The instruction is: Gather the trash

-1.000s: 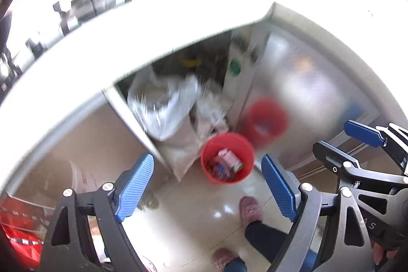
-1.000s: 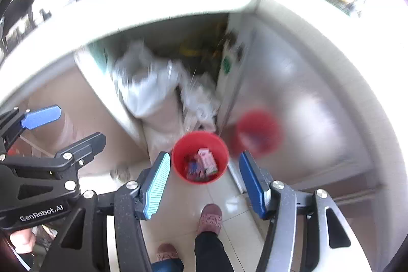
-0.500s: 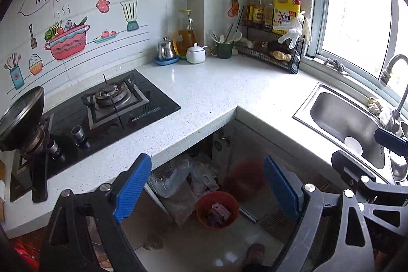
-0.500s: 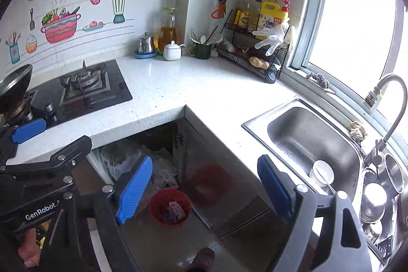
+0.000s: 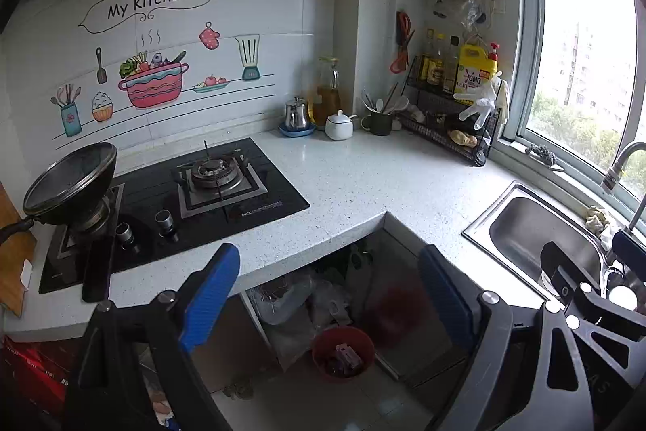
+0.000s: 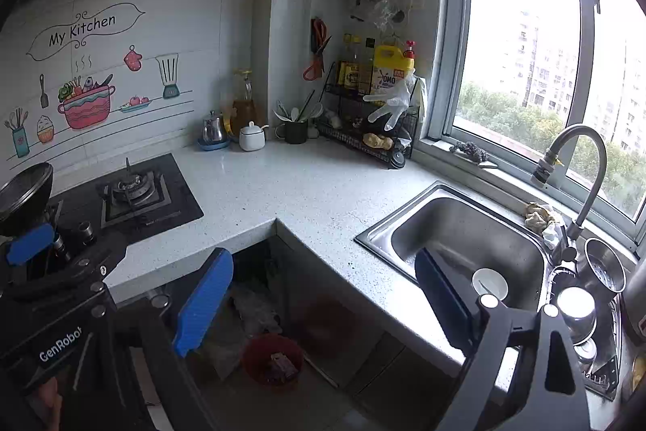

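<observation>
A red trash bucket [image 5: 343, 352] stands on the floor under the corner worktop, with wrappers inside; it also shows in the right wrist view [image 6: 272, 360]. My left gripper [image 5: 329, 297] is open and empty, held high above the bucket. My right gripper [image 6: 323, 303] is open and empty, also high above it, beside the left one. The white speckled worktop [image 5: 355, 180] lies ahead of both.
A black gas hob [image 5: 210, 188] with a wok [image 5: 68, 184] is at the left. A steel sink [image 6: 464, 245] with a tap [image 6: 573, 164] is at the right. Jars, a cup and a bottle rack [image 5: 448, 108] line the back corner. Plastic bags [image 5: 290, 305] sit in the open cupboard.
Both grippers have risen and tilted up from looking down at the bucket to looking over the worktop. Both stay open and empty.
</observation>
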### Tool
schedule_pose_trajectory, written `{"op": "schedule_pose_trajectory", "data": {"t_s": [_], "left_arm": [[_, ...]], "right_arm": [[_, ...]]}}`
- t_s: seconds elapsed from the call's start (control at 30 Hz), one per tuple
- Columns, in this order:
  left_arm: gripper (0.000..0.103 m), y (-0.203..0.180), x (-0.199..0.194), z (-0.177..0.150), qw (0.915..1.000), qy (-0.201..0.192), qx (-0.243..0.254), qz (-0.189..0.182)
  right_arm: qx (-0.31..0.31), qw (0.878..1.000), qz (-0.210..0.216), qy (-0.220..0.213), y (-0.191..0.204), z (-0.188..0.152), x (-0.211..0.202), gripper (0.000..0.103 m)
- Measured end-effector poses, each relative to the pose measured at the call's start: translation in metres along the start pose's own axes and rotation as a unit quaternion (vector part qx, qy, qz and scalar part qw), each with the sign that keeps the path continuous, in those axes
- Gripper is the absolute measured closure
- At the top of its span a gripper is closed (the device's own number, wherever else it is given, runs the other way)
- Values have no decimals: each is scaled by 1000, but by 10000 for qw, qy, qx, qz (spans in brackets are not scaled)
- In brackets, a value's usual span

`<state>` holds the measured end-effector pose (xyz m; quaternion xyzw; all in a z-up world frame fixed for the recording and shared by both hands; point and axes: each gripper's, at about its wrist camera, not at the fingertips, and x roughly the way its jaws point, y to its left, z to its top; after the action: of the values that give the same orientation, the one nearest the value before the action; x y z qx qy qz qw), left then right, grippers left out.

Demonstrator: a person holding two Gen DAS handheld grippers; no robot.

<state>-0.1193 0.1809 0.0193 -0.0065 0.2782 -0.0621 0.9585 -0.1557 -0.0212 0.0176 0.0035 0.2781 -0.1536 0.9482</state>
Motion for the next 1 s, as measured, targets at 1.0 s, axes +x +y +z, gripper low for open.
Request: {"op": "schedule_pose_trajectory", "data": {"t_s": [1.0], "left_arm": [[15,-1,-18,-6,9999,-128,-45,-14]], "right_arm": [[148,9996,24,-259,-13,-2,-19,10]]}}
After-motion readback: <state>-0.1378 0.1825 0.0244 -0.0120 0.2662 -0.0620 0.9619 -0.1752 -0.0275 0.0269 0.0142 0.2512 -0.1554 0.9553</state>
